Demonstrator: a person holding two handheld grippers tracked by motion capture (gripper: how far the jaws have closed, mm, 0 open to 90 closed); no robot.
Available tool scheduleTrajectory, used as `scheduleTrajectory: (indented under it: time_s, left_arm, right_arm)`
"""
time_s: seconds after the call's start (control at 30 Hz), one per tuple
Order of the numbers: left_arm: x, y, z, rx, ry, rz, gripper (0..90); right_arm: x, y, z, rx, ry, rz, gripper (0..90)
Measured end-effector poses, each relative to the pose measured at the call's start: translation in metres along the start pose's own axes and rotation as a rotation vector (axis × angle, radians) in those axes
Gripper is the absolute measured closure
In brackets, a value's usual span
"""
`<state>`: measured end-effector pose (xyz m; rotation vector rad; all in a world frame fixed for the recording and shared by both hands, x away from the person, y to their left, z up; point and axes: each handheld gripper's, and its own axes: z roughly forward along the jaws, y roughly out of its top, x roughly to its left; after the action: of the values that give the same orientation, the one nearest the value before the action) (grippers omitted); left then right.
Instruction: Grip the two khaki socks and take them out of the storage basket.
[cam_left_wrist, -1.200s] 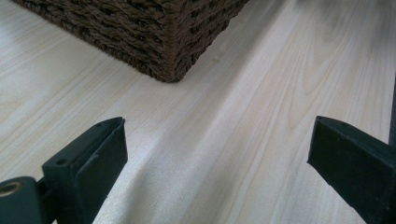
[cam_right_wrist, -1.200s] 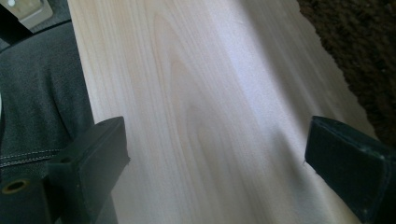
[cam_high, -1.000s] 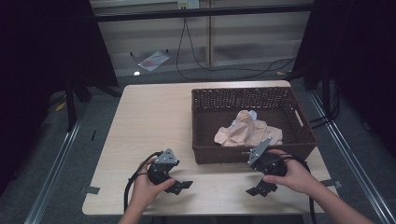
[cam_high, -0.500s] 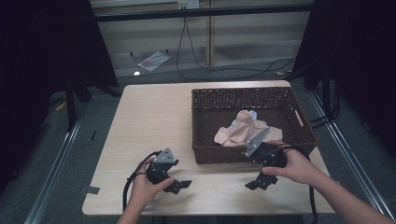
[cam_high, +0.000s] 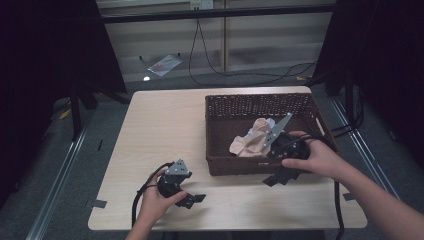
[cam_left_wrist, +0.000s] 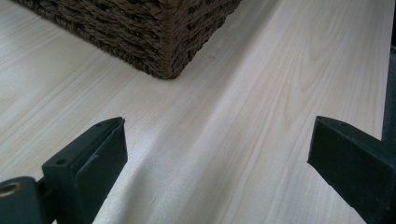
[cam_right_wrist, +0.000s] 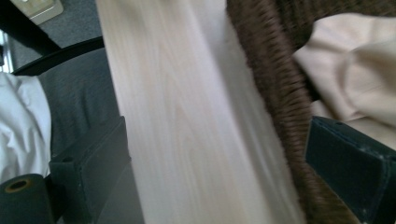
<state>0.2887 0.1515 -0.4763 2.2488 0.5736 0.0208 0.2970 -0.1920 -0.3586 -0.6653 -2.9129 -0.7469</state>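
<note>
two grippers are in play, and only the right one is busy. the right gripper (cam_high: 280, 176) sits at the near wall of the wicker basket (cam_high: 260, 102), tilted down toward the table's front edge, with the person's right hand (cam_high: 312, 159) wrapped around its body. its jaws are spread wide and hold nothing; in the right gripper view the wooden table (cam_right_wrist: 187, 116) and the basket's woven rim (cam_right_wrist: 275, 93) run between them, and the beige cloth (cam_right_wrist: 355, 70) lies just beyond that rim.

that crumpled beige cloth (cam_high: 252, 140) rests inside the basket, against the near wall and toward its middle, with a bit of lighter fabric peeking behind it. nothing grips it yet.

the left gripper (cam_high: 192, 199) rests low over the table near the front edge, well apart from the cloth. its jaws are also spread and empty, and the left gripper view looks across bare wood to the basket's near corner (cam_left_wrist: 173, 42).

judging by this, the step in hand is the approach: the right gripper is being brought to the basket to take the cloth out. the next move calls for lifting the jaws over the rim, turning them down into the basket, and closing on a raised fold of the cloth, clear of the weave.
</note>
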Motion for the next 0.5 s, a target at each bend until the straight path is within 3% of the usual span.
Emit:
scheduleTrajectory:
  time_s: [0.23, 0.4, 0.5]
  left_arm:
    - [0.000, 0.000, 0.000, 0.000, -0.003, 0.007, 4.4]
    - [-0.001, 0.000, 0.001, 0.010, -0.005, 0.009, 4.4]
    - [-0.002, 0.001, 0.001, 0.006, -0.009, 0.013, 4.4]
  right_arm:
    - [-0.026, 0.015, -0.008, -0.039, -0.048, 0.030, 5.7]
    - [-0.052, 0.020, 0.000, -0.040, -0.090, 0.066, 4.9]
    - [-0.060, 0.021, 0.004, -0.032, -0.088, 0.093, 4.2]
